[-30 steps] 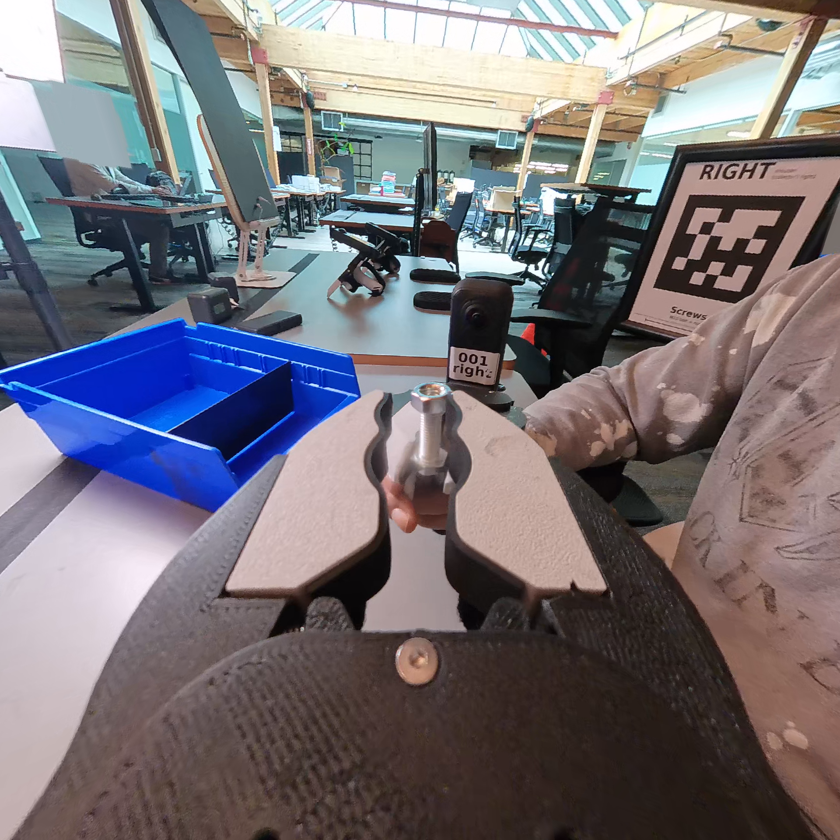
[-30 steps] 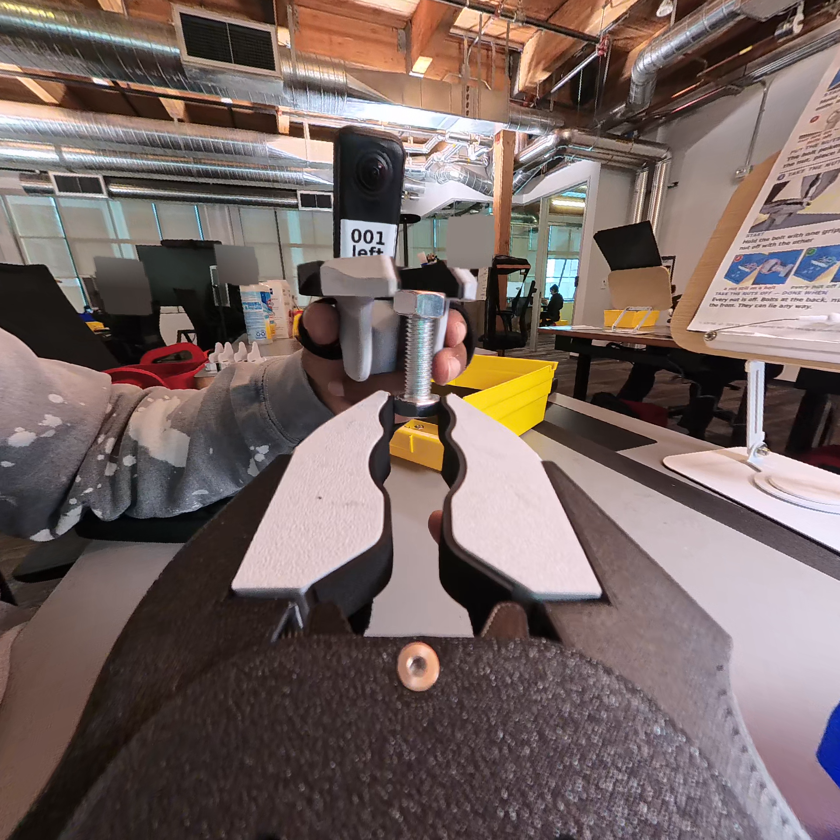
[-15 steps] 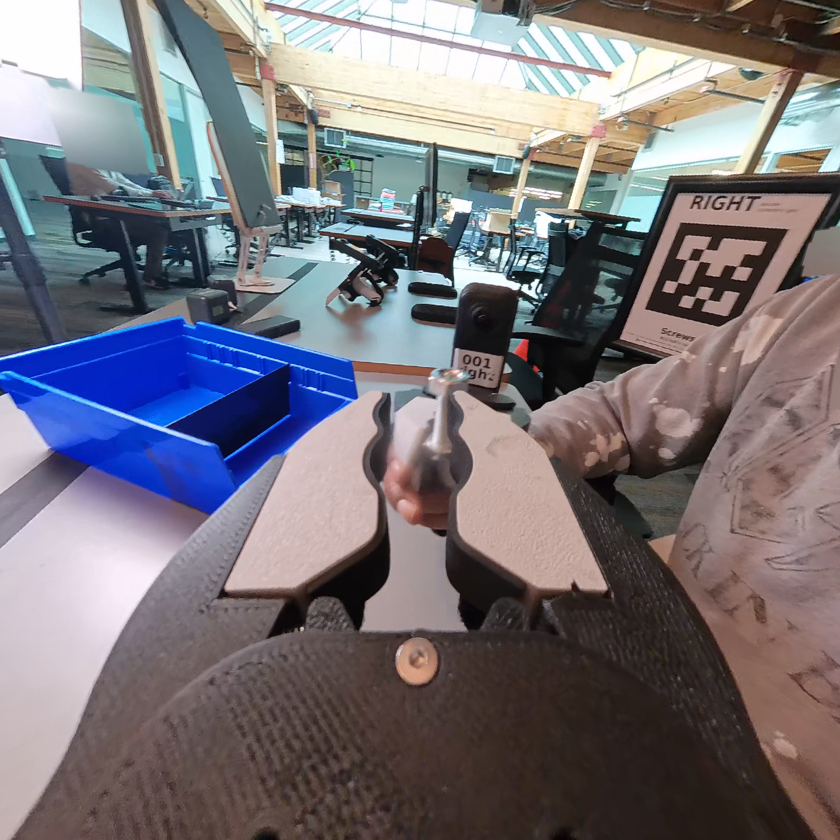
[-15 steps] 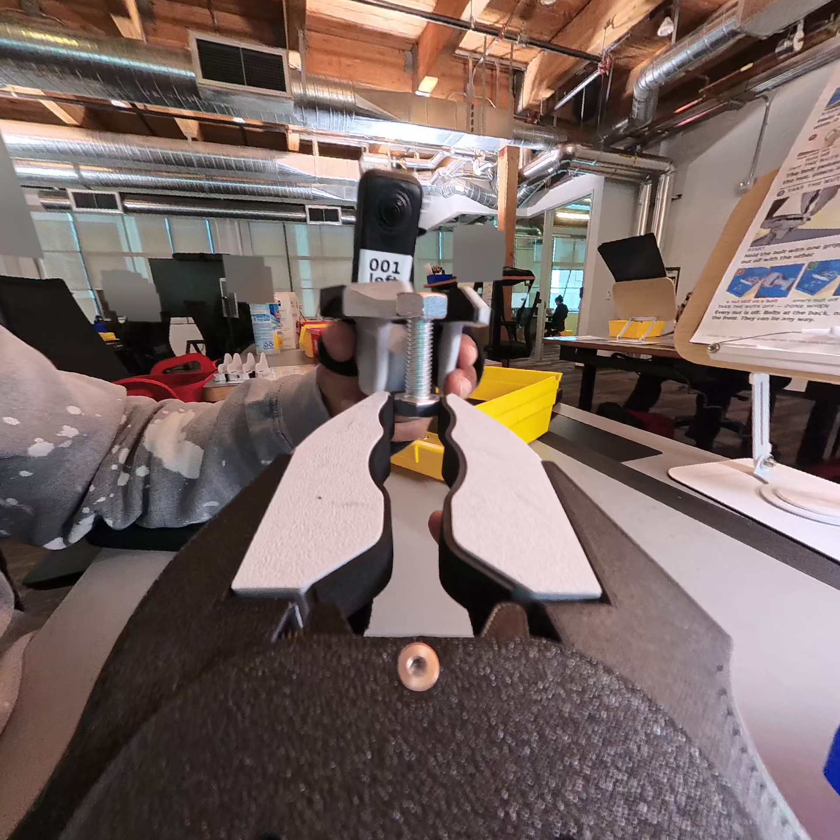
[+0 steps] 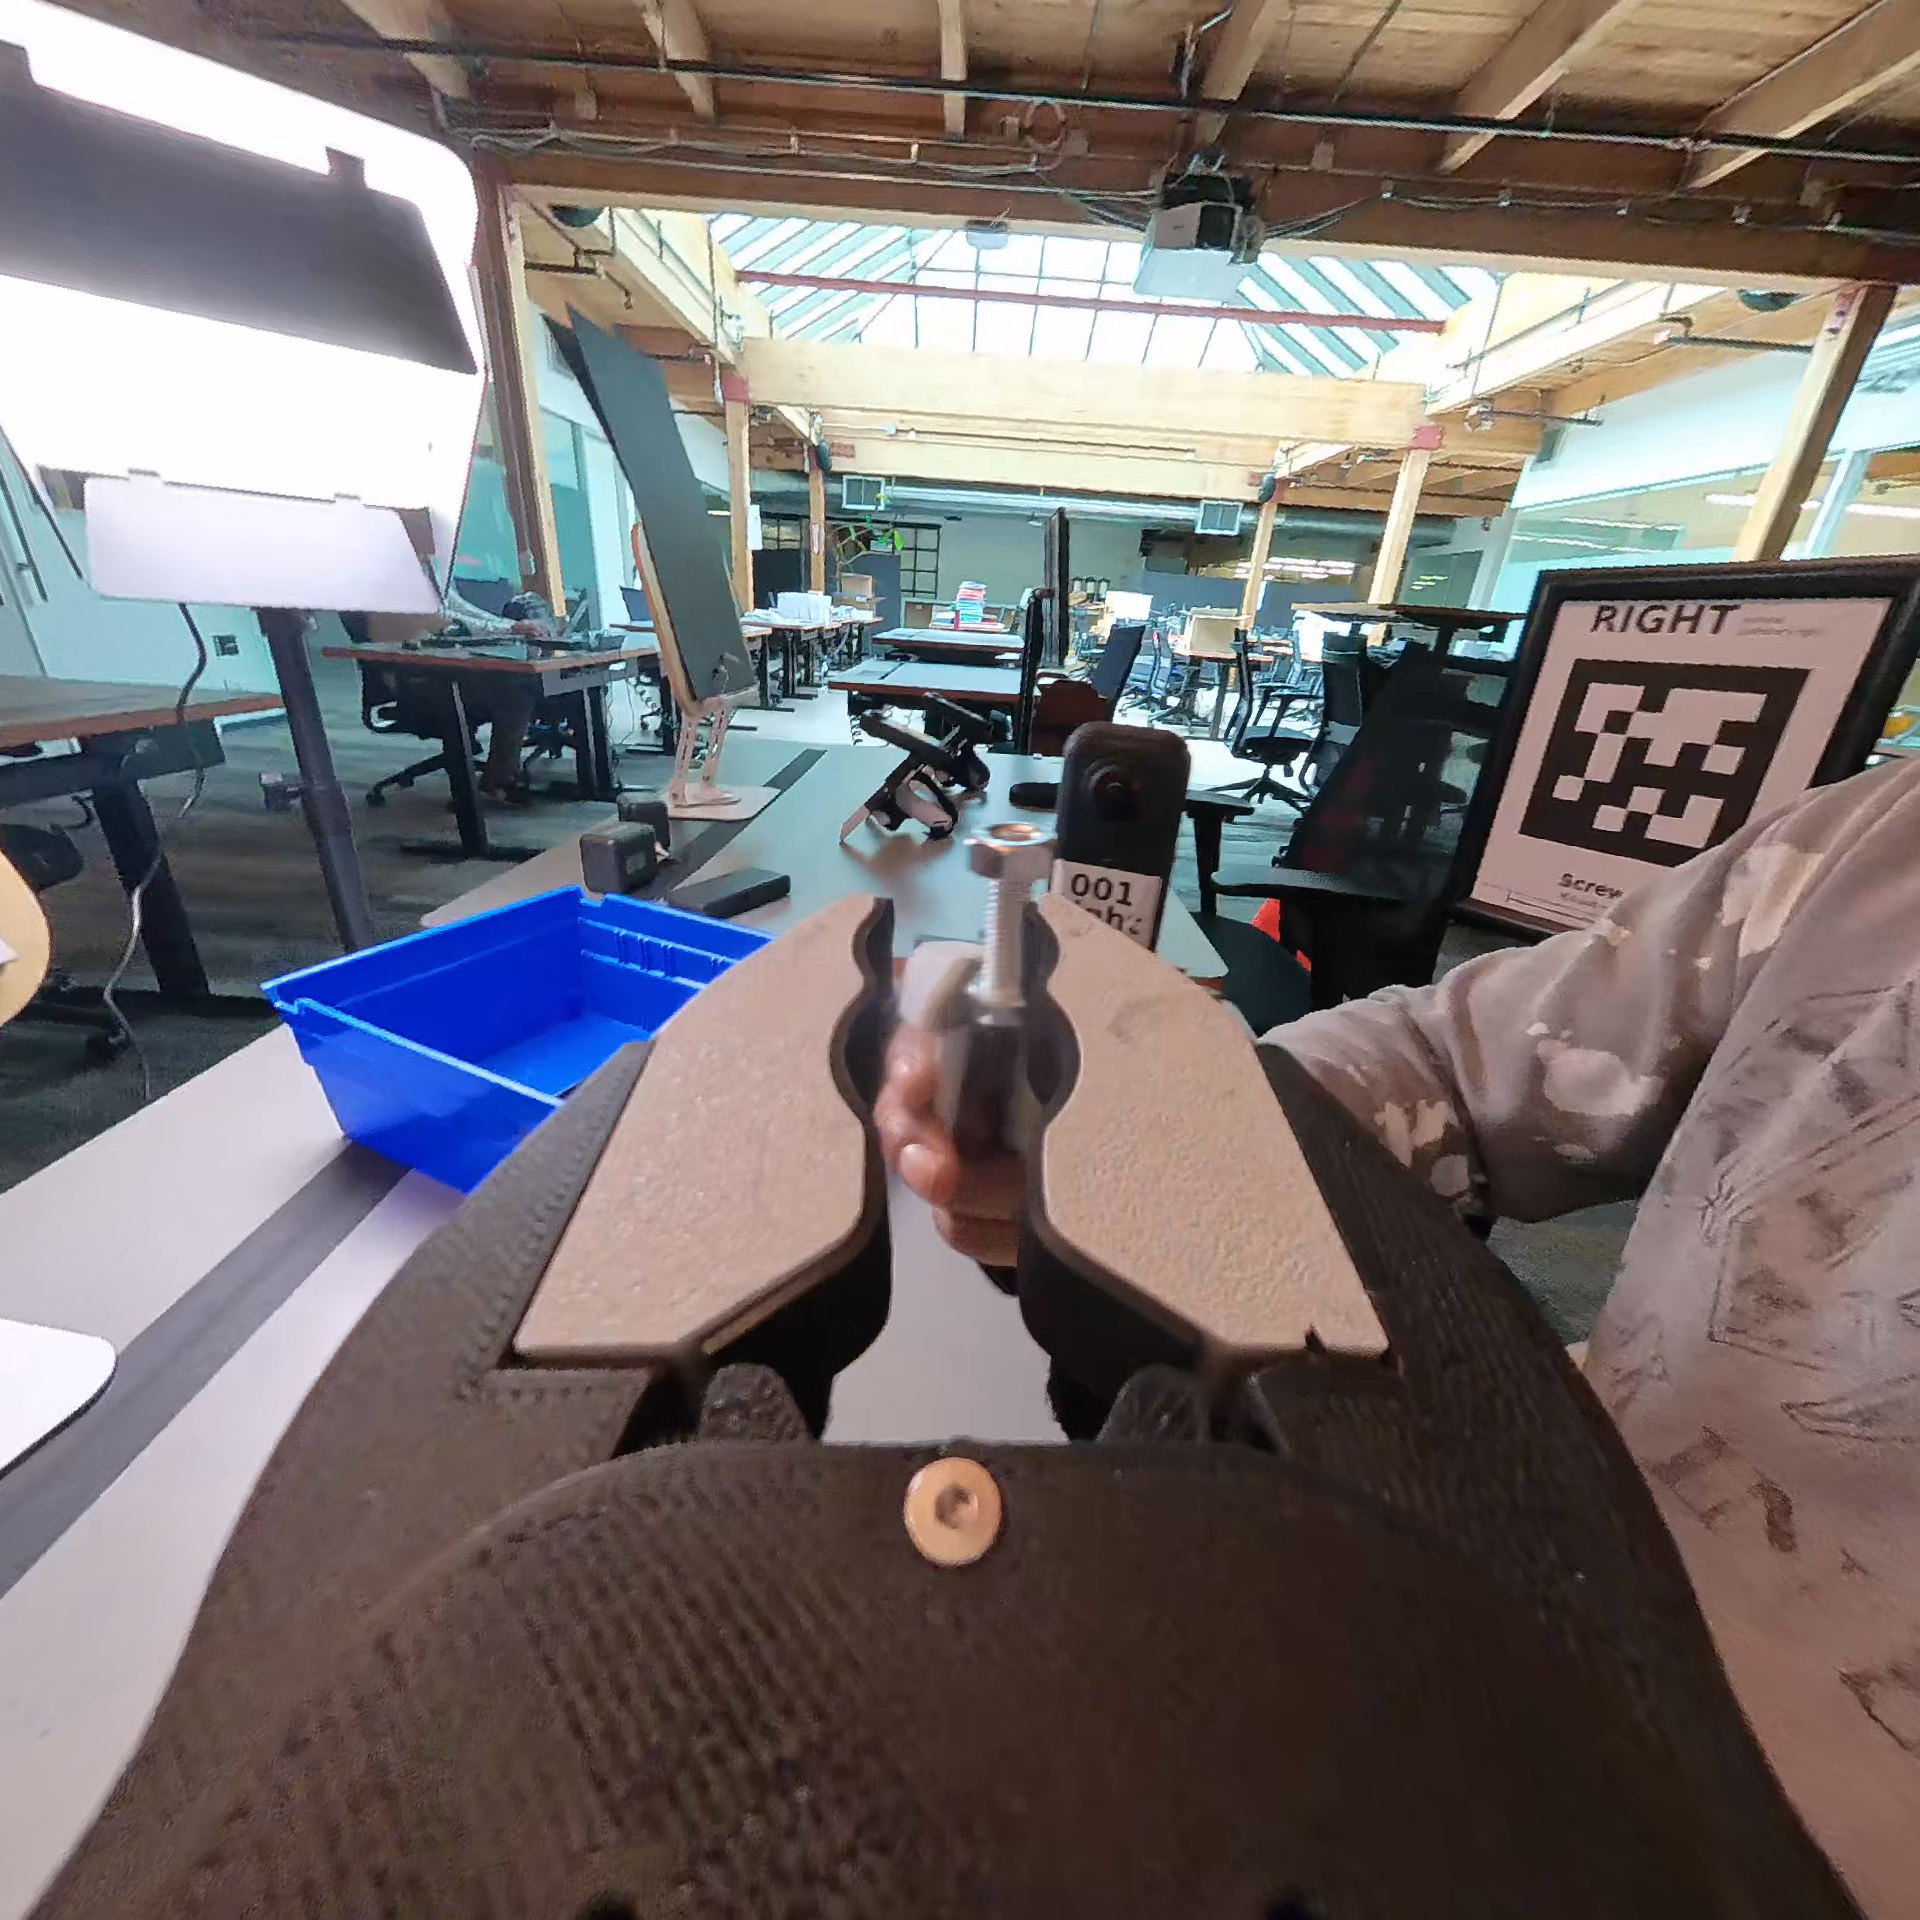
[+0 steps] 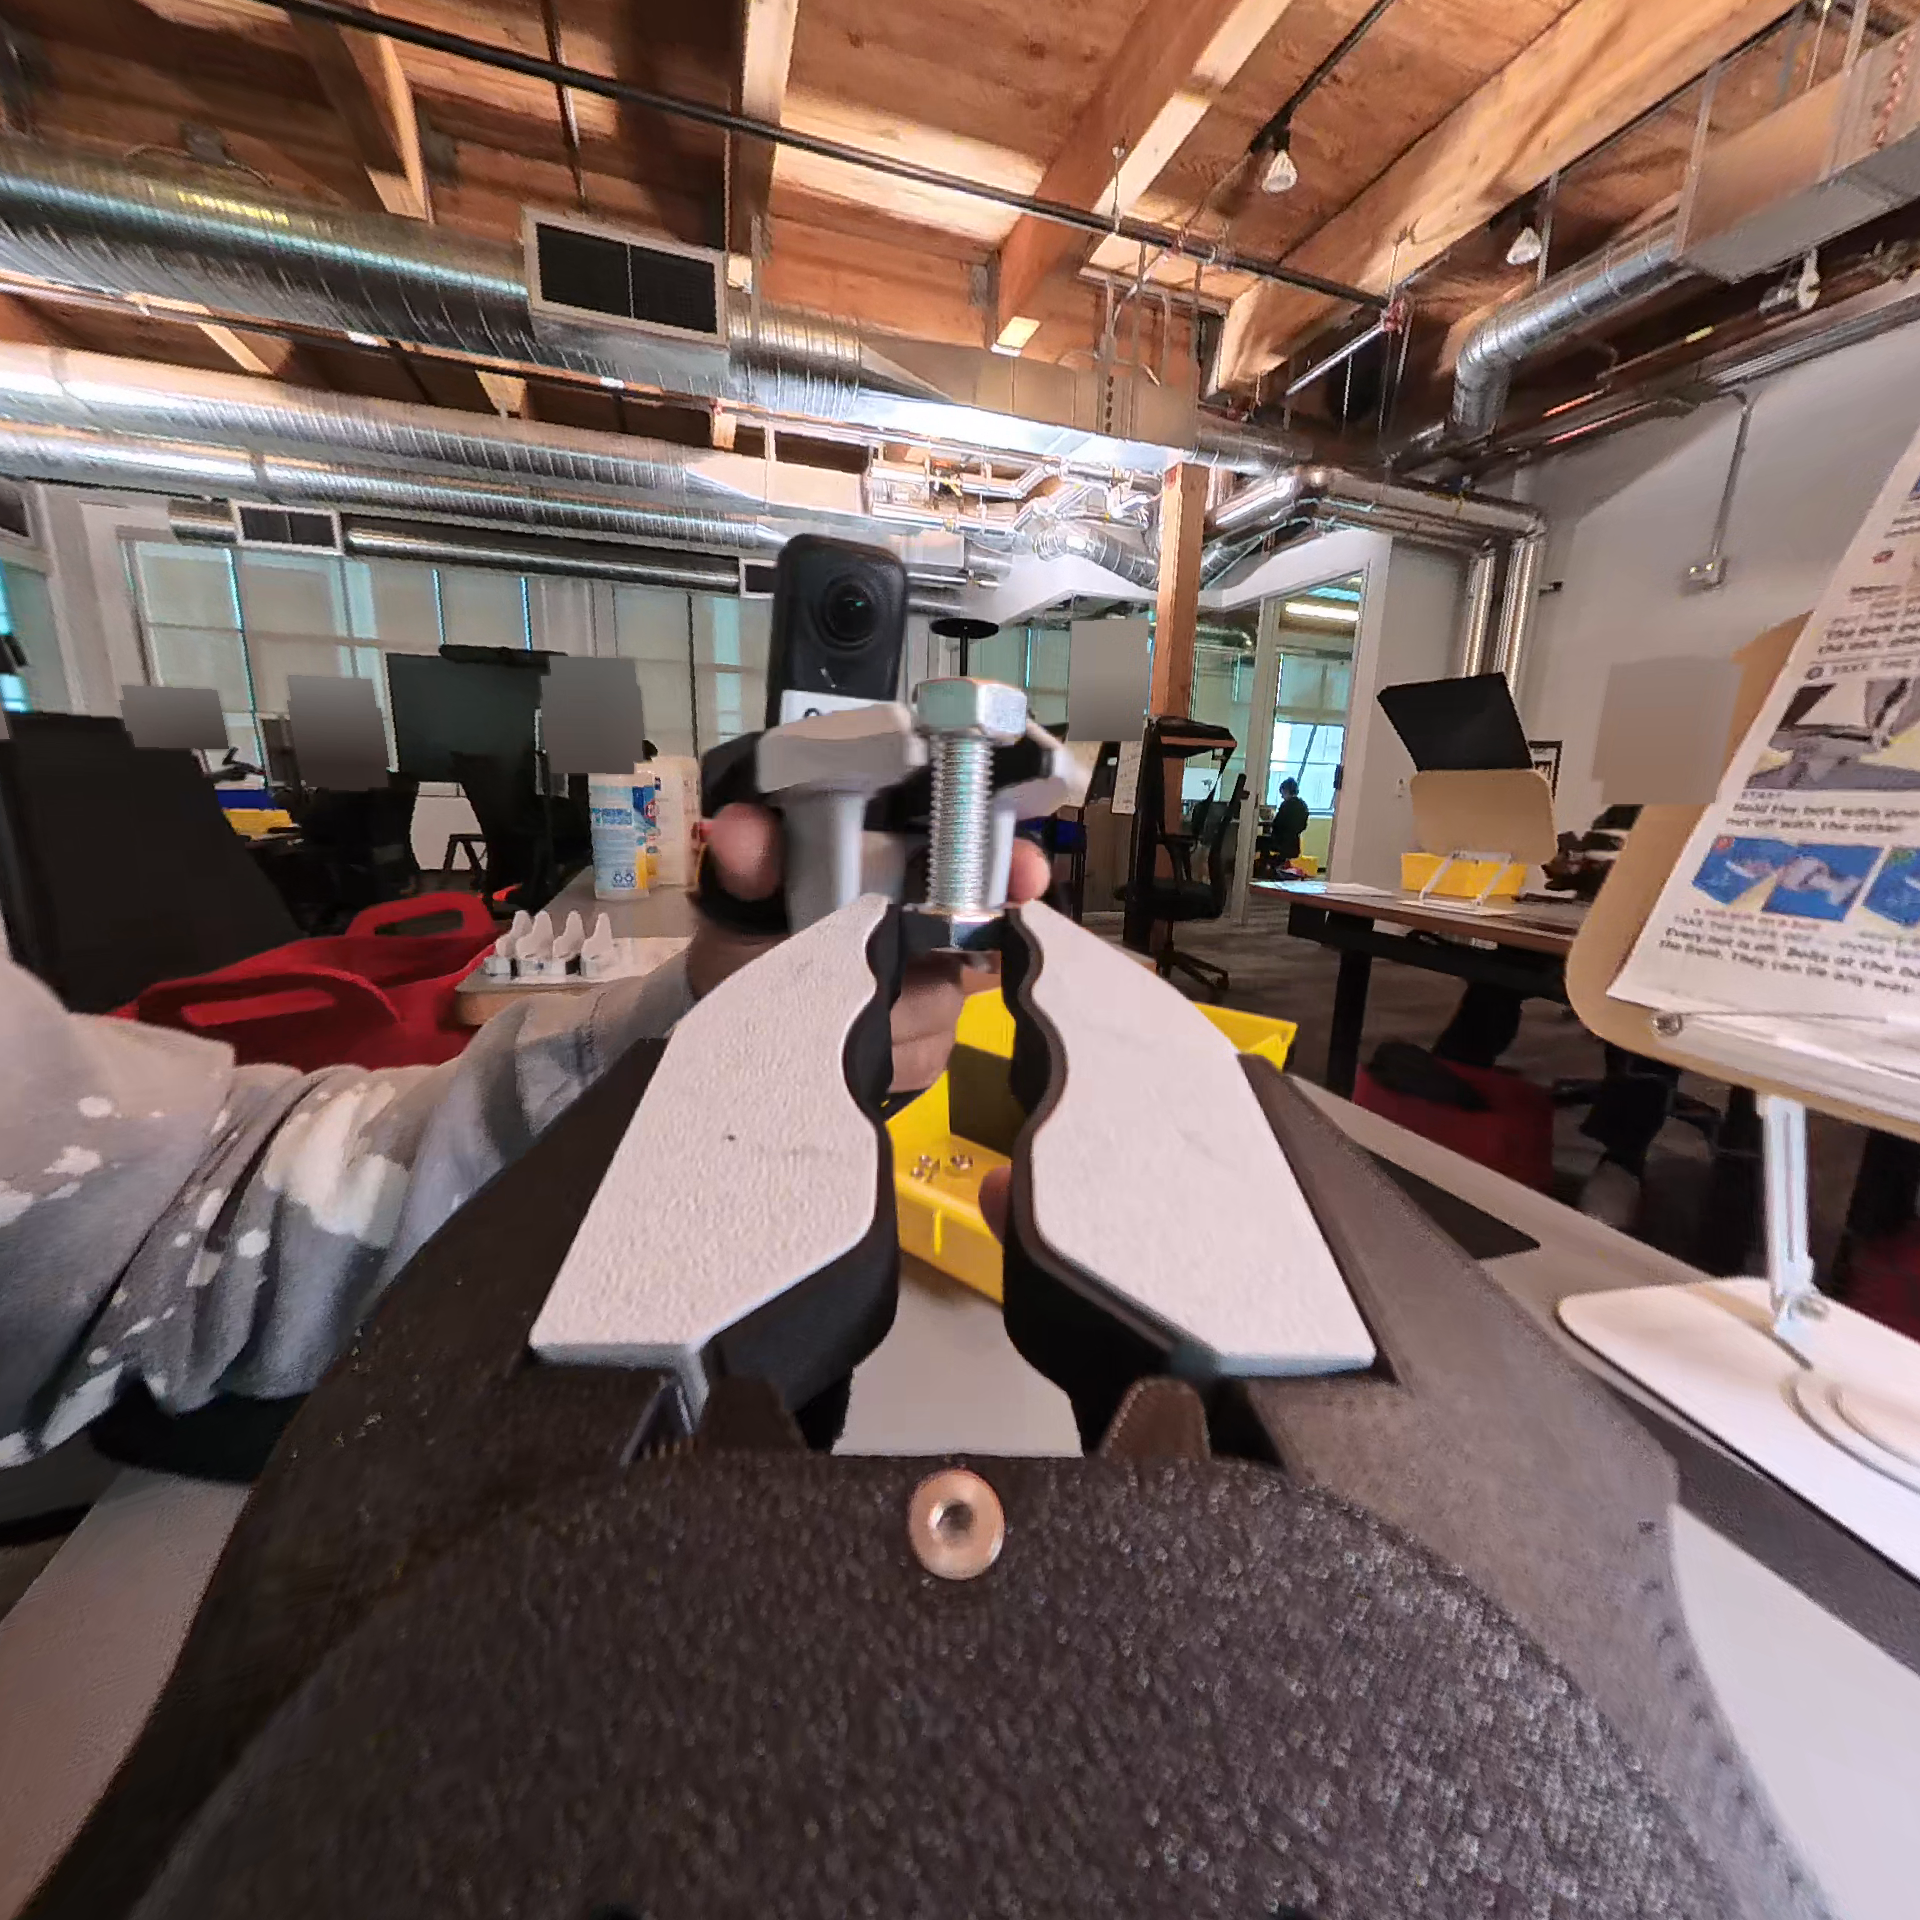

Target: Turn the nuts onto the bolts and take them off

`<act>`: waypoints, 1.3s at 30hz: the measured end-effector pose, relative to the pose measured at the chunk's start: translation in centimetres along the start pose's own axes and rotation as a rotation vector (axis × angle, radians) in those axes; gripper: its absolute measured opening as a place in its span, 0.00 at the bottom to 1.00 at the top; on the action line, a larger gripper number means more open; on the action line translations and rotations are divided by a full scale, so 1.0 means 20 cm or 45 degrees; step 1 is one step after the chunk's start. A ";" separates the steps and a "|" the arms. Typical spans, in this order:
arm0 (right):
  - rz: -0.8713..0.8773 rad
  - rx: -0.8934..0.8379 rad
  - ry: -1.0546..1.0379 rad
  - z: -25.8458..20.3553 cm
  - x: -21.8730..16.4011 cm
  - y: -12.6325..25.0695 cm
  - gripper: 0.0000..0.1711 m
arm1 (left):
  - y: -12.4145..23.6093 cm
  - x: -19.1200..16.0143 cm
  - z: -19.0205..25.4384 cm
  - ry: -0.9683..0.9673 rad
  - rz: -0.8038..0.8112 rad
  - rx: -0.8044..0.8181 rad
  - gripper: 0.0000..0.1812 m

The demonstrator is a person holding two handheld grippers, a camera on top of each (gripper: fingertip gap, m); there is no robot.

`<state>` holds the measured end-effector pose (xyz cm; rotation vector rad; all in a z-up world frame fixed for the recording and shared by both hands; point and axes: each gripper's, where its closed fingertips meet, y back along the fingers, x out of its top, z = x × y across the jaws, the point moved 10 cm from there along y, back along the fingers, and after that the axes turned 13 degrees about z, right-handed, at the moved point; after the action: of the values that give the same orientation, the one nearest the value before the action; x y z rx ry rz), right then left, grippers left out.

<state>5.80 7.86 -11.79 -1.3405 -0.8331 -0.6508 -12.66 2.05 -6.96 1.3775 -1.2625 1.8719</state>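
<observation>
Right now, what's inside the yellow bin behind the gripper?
In the yellow bin, a few small nuts lie on the floor beside a divider. The right gripper's fingers cover the rest.

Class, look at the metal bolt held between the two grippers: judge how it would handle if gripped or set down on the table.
The bolt looks like solid metal, so probably rigid and heavy for its size. Its threaded shank likely gives the left gripper some bite, though shiny metal may slip. Laid down, the round shank might roll; the hex head should check it.
</observation>
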 end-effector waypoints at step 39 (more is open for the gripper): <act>-0.200 -0.014 0.036 0.03 -0.07 -0.11 0.11 | -0.01 0.03 0.01 -0.119 -0.138 0.111 0.10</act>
<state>3.11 8.11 -11.61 -1.2811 -0.9198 -0.7961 -12.66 1.77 -6.31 1.5634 -1.1373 1.8271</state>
